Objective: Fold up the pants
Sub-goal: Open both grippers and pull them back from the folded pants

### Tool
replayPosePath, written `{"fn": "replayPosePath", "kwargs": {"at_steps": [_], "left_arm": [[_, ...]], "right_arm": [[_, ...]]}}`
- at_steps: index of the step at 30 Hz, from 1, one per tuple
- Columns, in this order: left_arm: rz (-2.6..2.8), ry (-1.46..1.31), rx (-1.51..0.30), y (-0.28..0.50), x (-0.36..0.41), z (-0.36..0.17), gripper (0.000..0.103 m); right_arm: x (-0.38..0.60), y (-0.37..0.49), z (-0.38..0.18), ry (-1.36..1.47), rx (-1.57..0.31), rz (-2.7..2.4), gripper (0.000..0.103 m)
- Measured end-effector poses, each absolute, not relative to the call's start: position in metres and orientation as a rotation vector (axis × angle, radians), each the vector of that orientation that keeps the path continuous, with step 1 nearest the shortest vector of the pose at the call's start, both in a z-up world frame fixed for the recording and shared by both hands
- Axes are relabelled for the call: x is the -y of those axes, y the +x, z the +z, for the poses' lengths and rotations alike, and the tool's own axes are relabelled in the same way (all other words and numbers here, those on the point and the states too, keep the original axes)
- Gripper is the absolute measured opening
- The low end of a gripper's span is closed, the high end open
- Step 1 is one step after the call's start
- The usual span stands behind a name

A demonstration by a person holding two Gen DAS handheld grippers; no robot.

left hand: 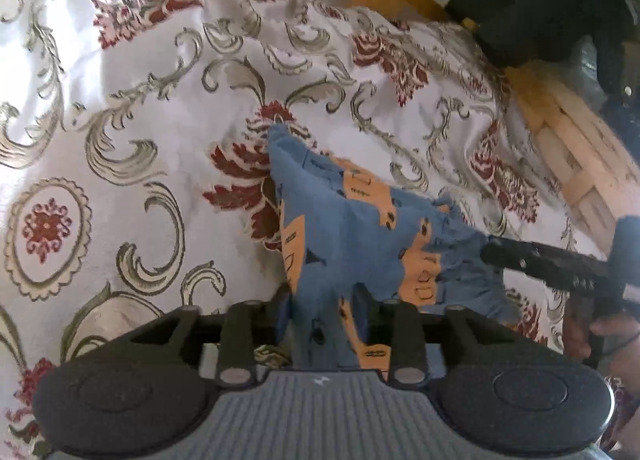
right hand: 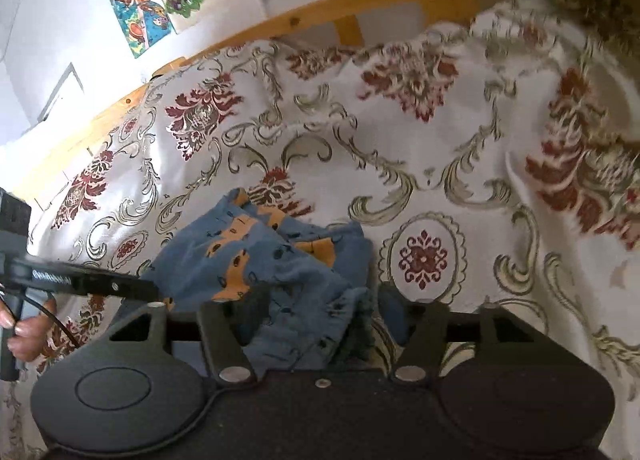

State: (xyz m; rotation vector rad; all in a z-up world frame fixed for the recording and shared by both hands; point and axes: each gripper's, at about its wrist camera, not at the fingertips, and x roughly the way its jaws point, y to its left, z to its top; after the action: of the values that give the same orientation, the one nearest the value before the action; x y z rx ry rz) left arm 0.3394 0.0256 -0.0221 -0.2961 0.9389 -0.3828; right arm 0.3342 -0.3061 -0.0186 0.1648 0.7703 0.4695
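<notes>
Patterned bedspread (left hand: 168,60) — both tongs (left hand: 320,312) (right hand: 316,320) pinch pants (left hand: 344,228).

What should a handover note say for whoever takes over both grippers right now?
Left gripper: shut on the pants, fabric pinched between its fingers.
Right gripper: appears shut on the pants' other bunched edge.
Pants: small blue-and-orange pair, partly lifted and rumpled over the patterned bedspread.
Done: both edges gripped.
Left: lay flat, smooth out, and fold; no neat fold shows yet.
</notes>
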Motion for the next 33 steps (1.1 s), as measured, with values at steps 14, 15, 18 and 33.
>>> {"fn": "replayPosePath", "kwargs": {"at_steps": [14,15,18,33], "left_arm": [[-0.227,-0.127,-0.673,0.242,0.002,0.054,0.102],[-0.212,-0.118,-0.657,0.231,0.005,0.056,0.103],[-0.19,-0.097,-0.624,0.2,0.012,0.057,0.103],[-0.091,-0.112,-0.682,0.121,0.012,0.031,0.103]], "right_arm": [[0.293,0.217,0.042,0.167,-0.558,0.316,0.1],[0.292,0.207,0.045,0.168,-0.547,0.298,0.101],[0.288,0.178,0.051,0.166,-0.521,0.246,0.102],[0.26,0.085,0.035,0.085,-0.541,0.156,0.102]]}}
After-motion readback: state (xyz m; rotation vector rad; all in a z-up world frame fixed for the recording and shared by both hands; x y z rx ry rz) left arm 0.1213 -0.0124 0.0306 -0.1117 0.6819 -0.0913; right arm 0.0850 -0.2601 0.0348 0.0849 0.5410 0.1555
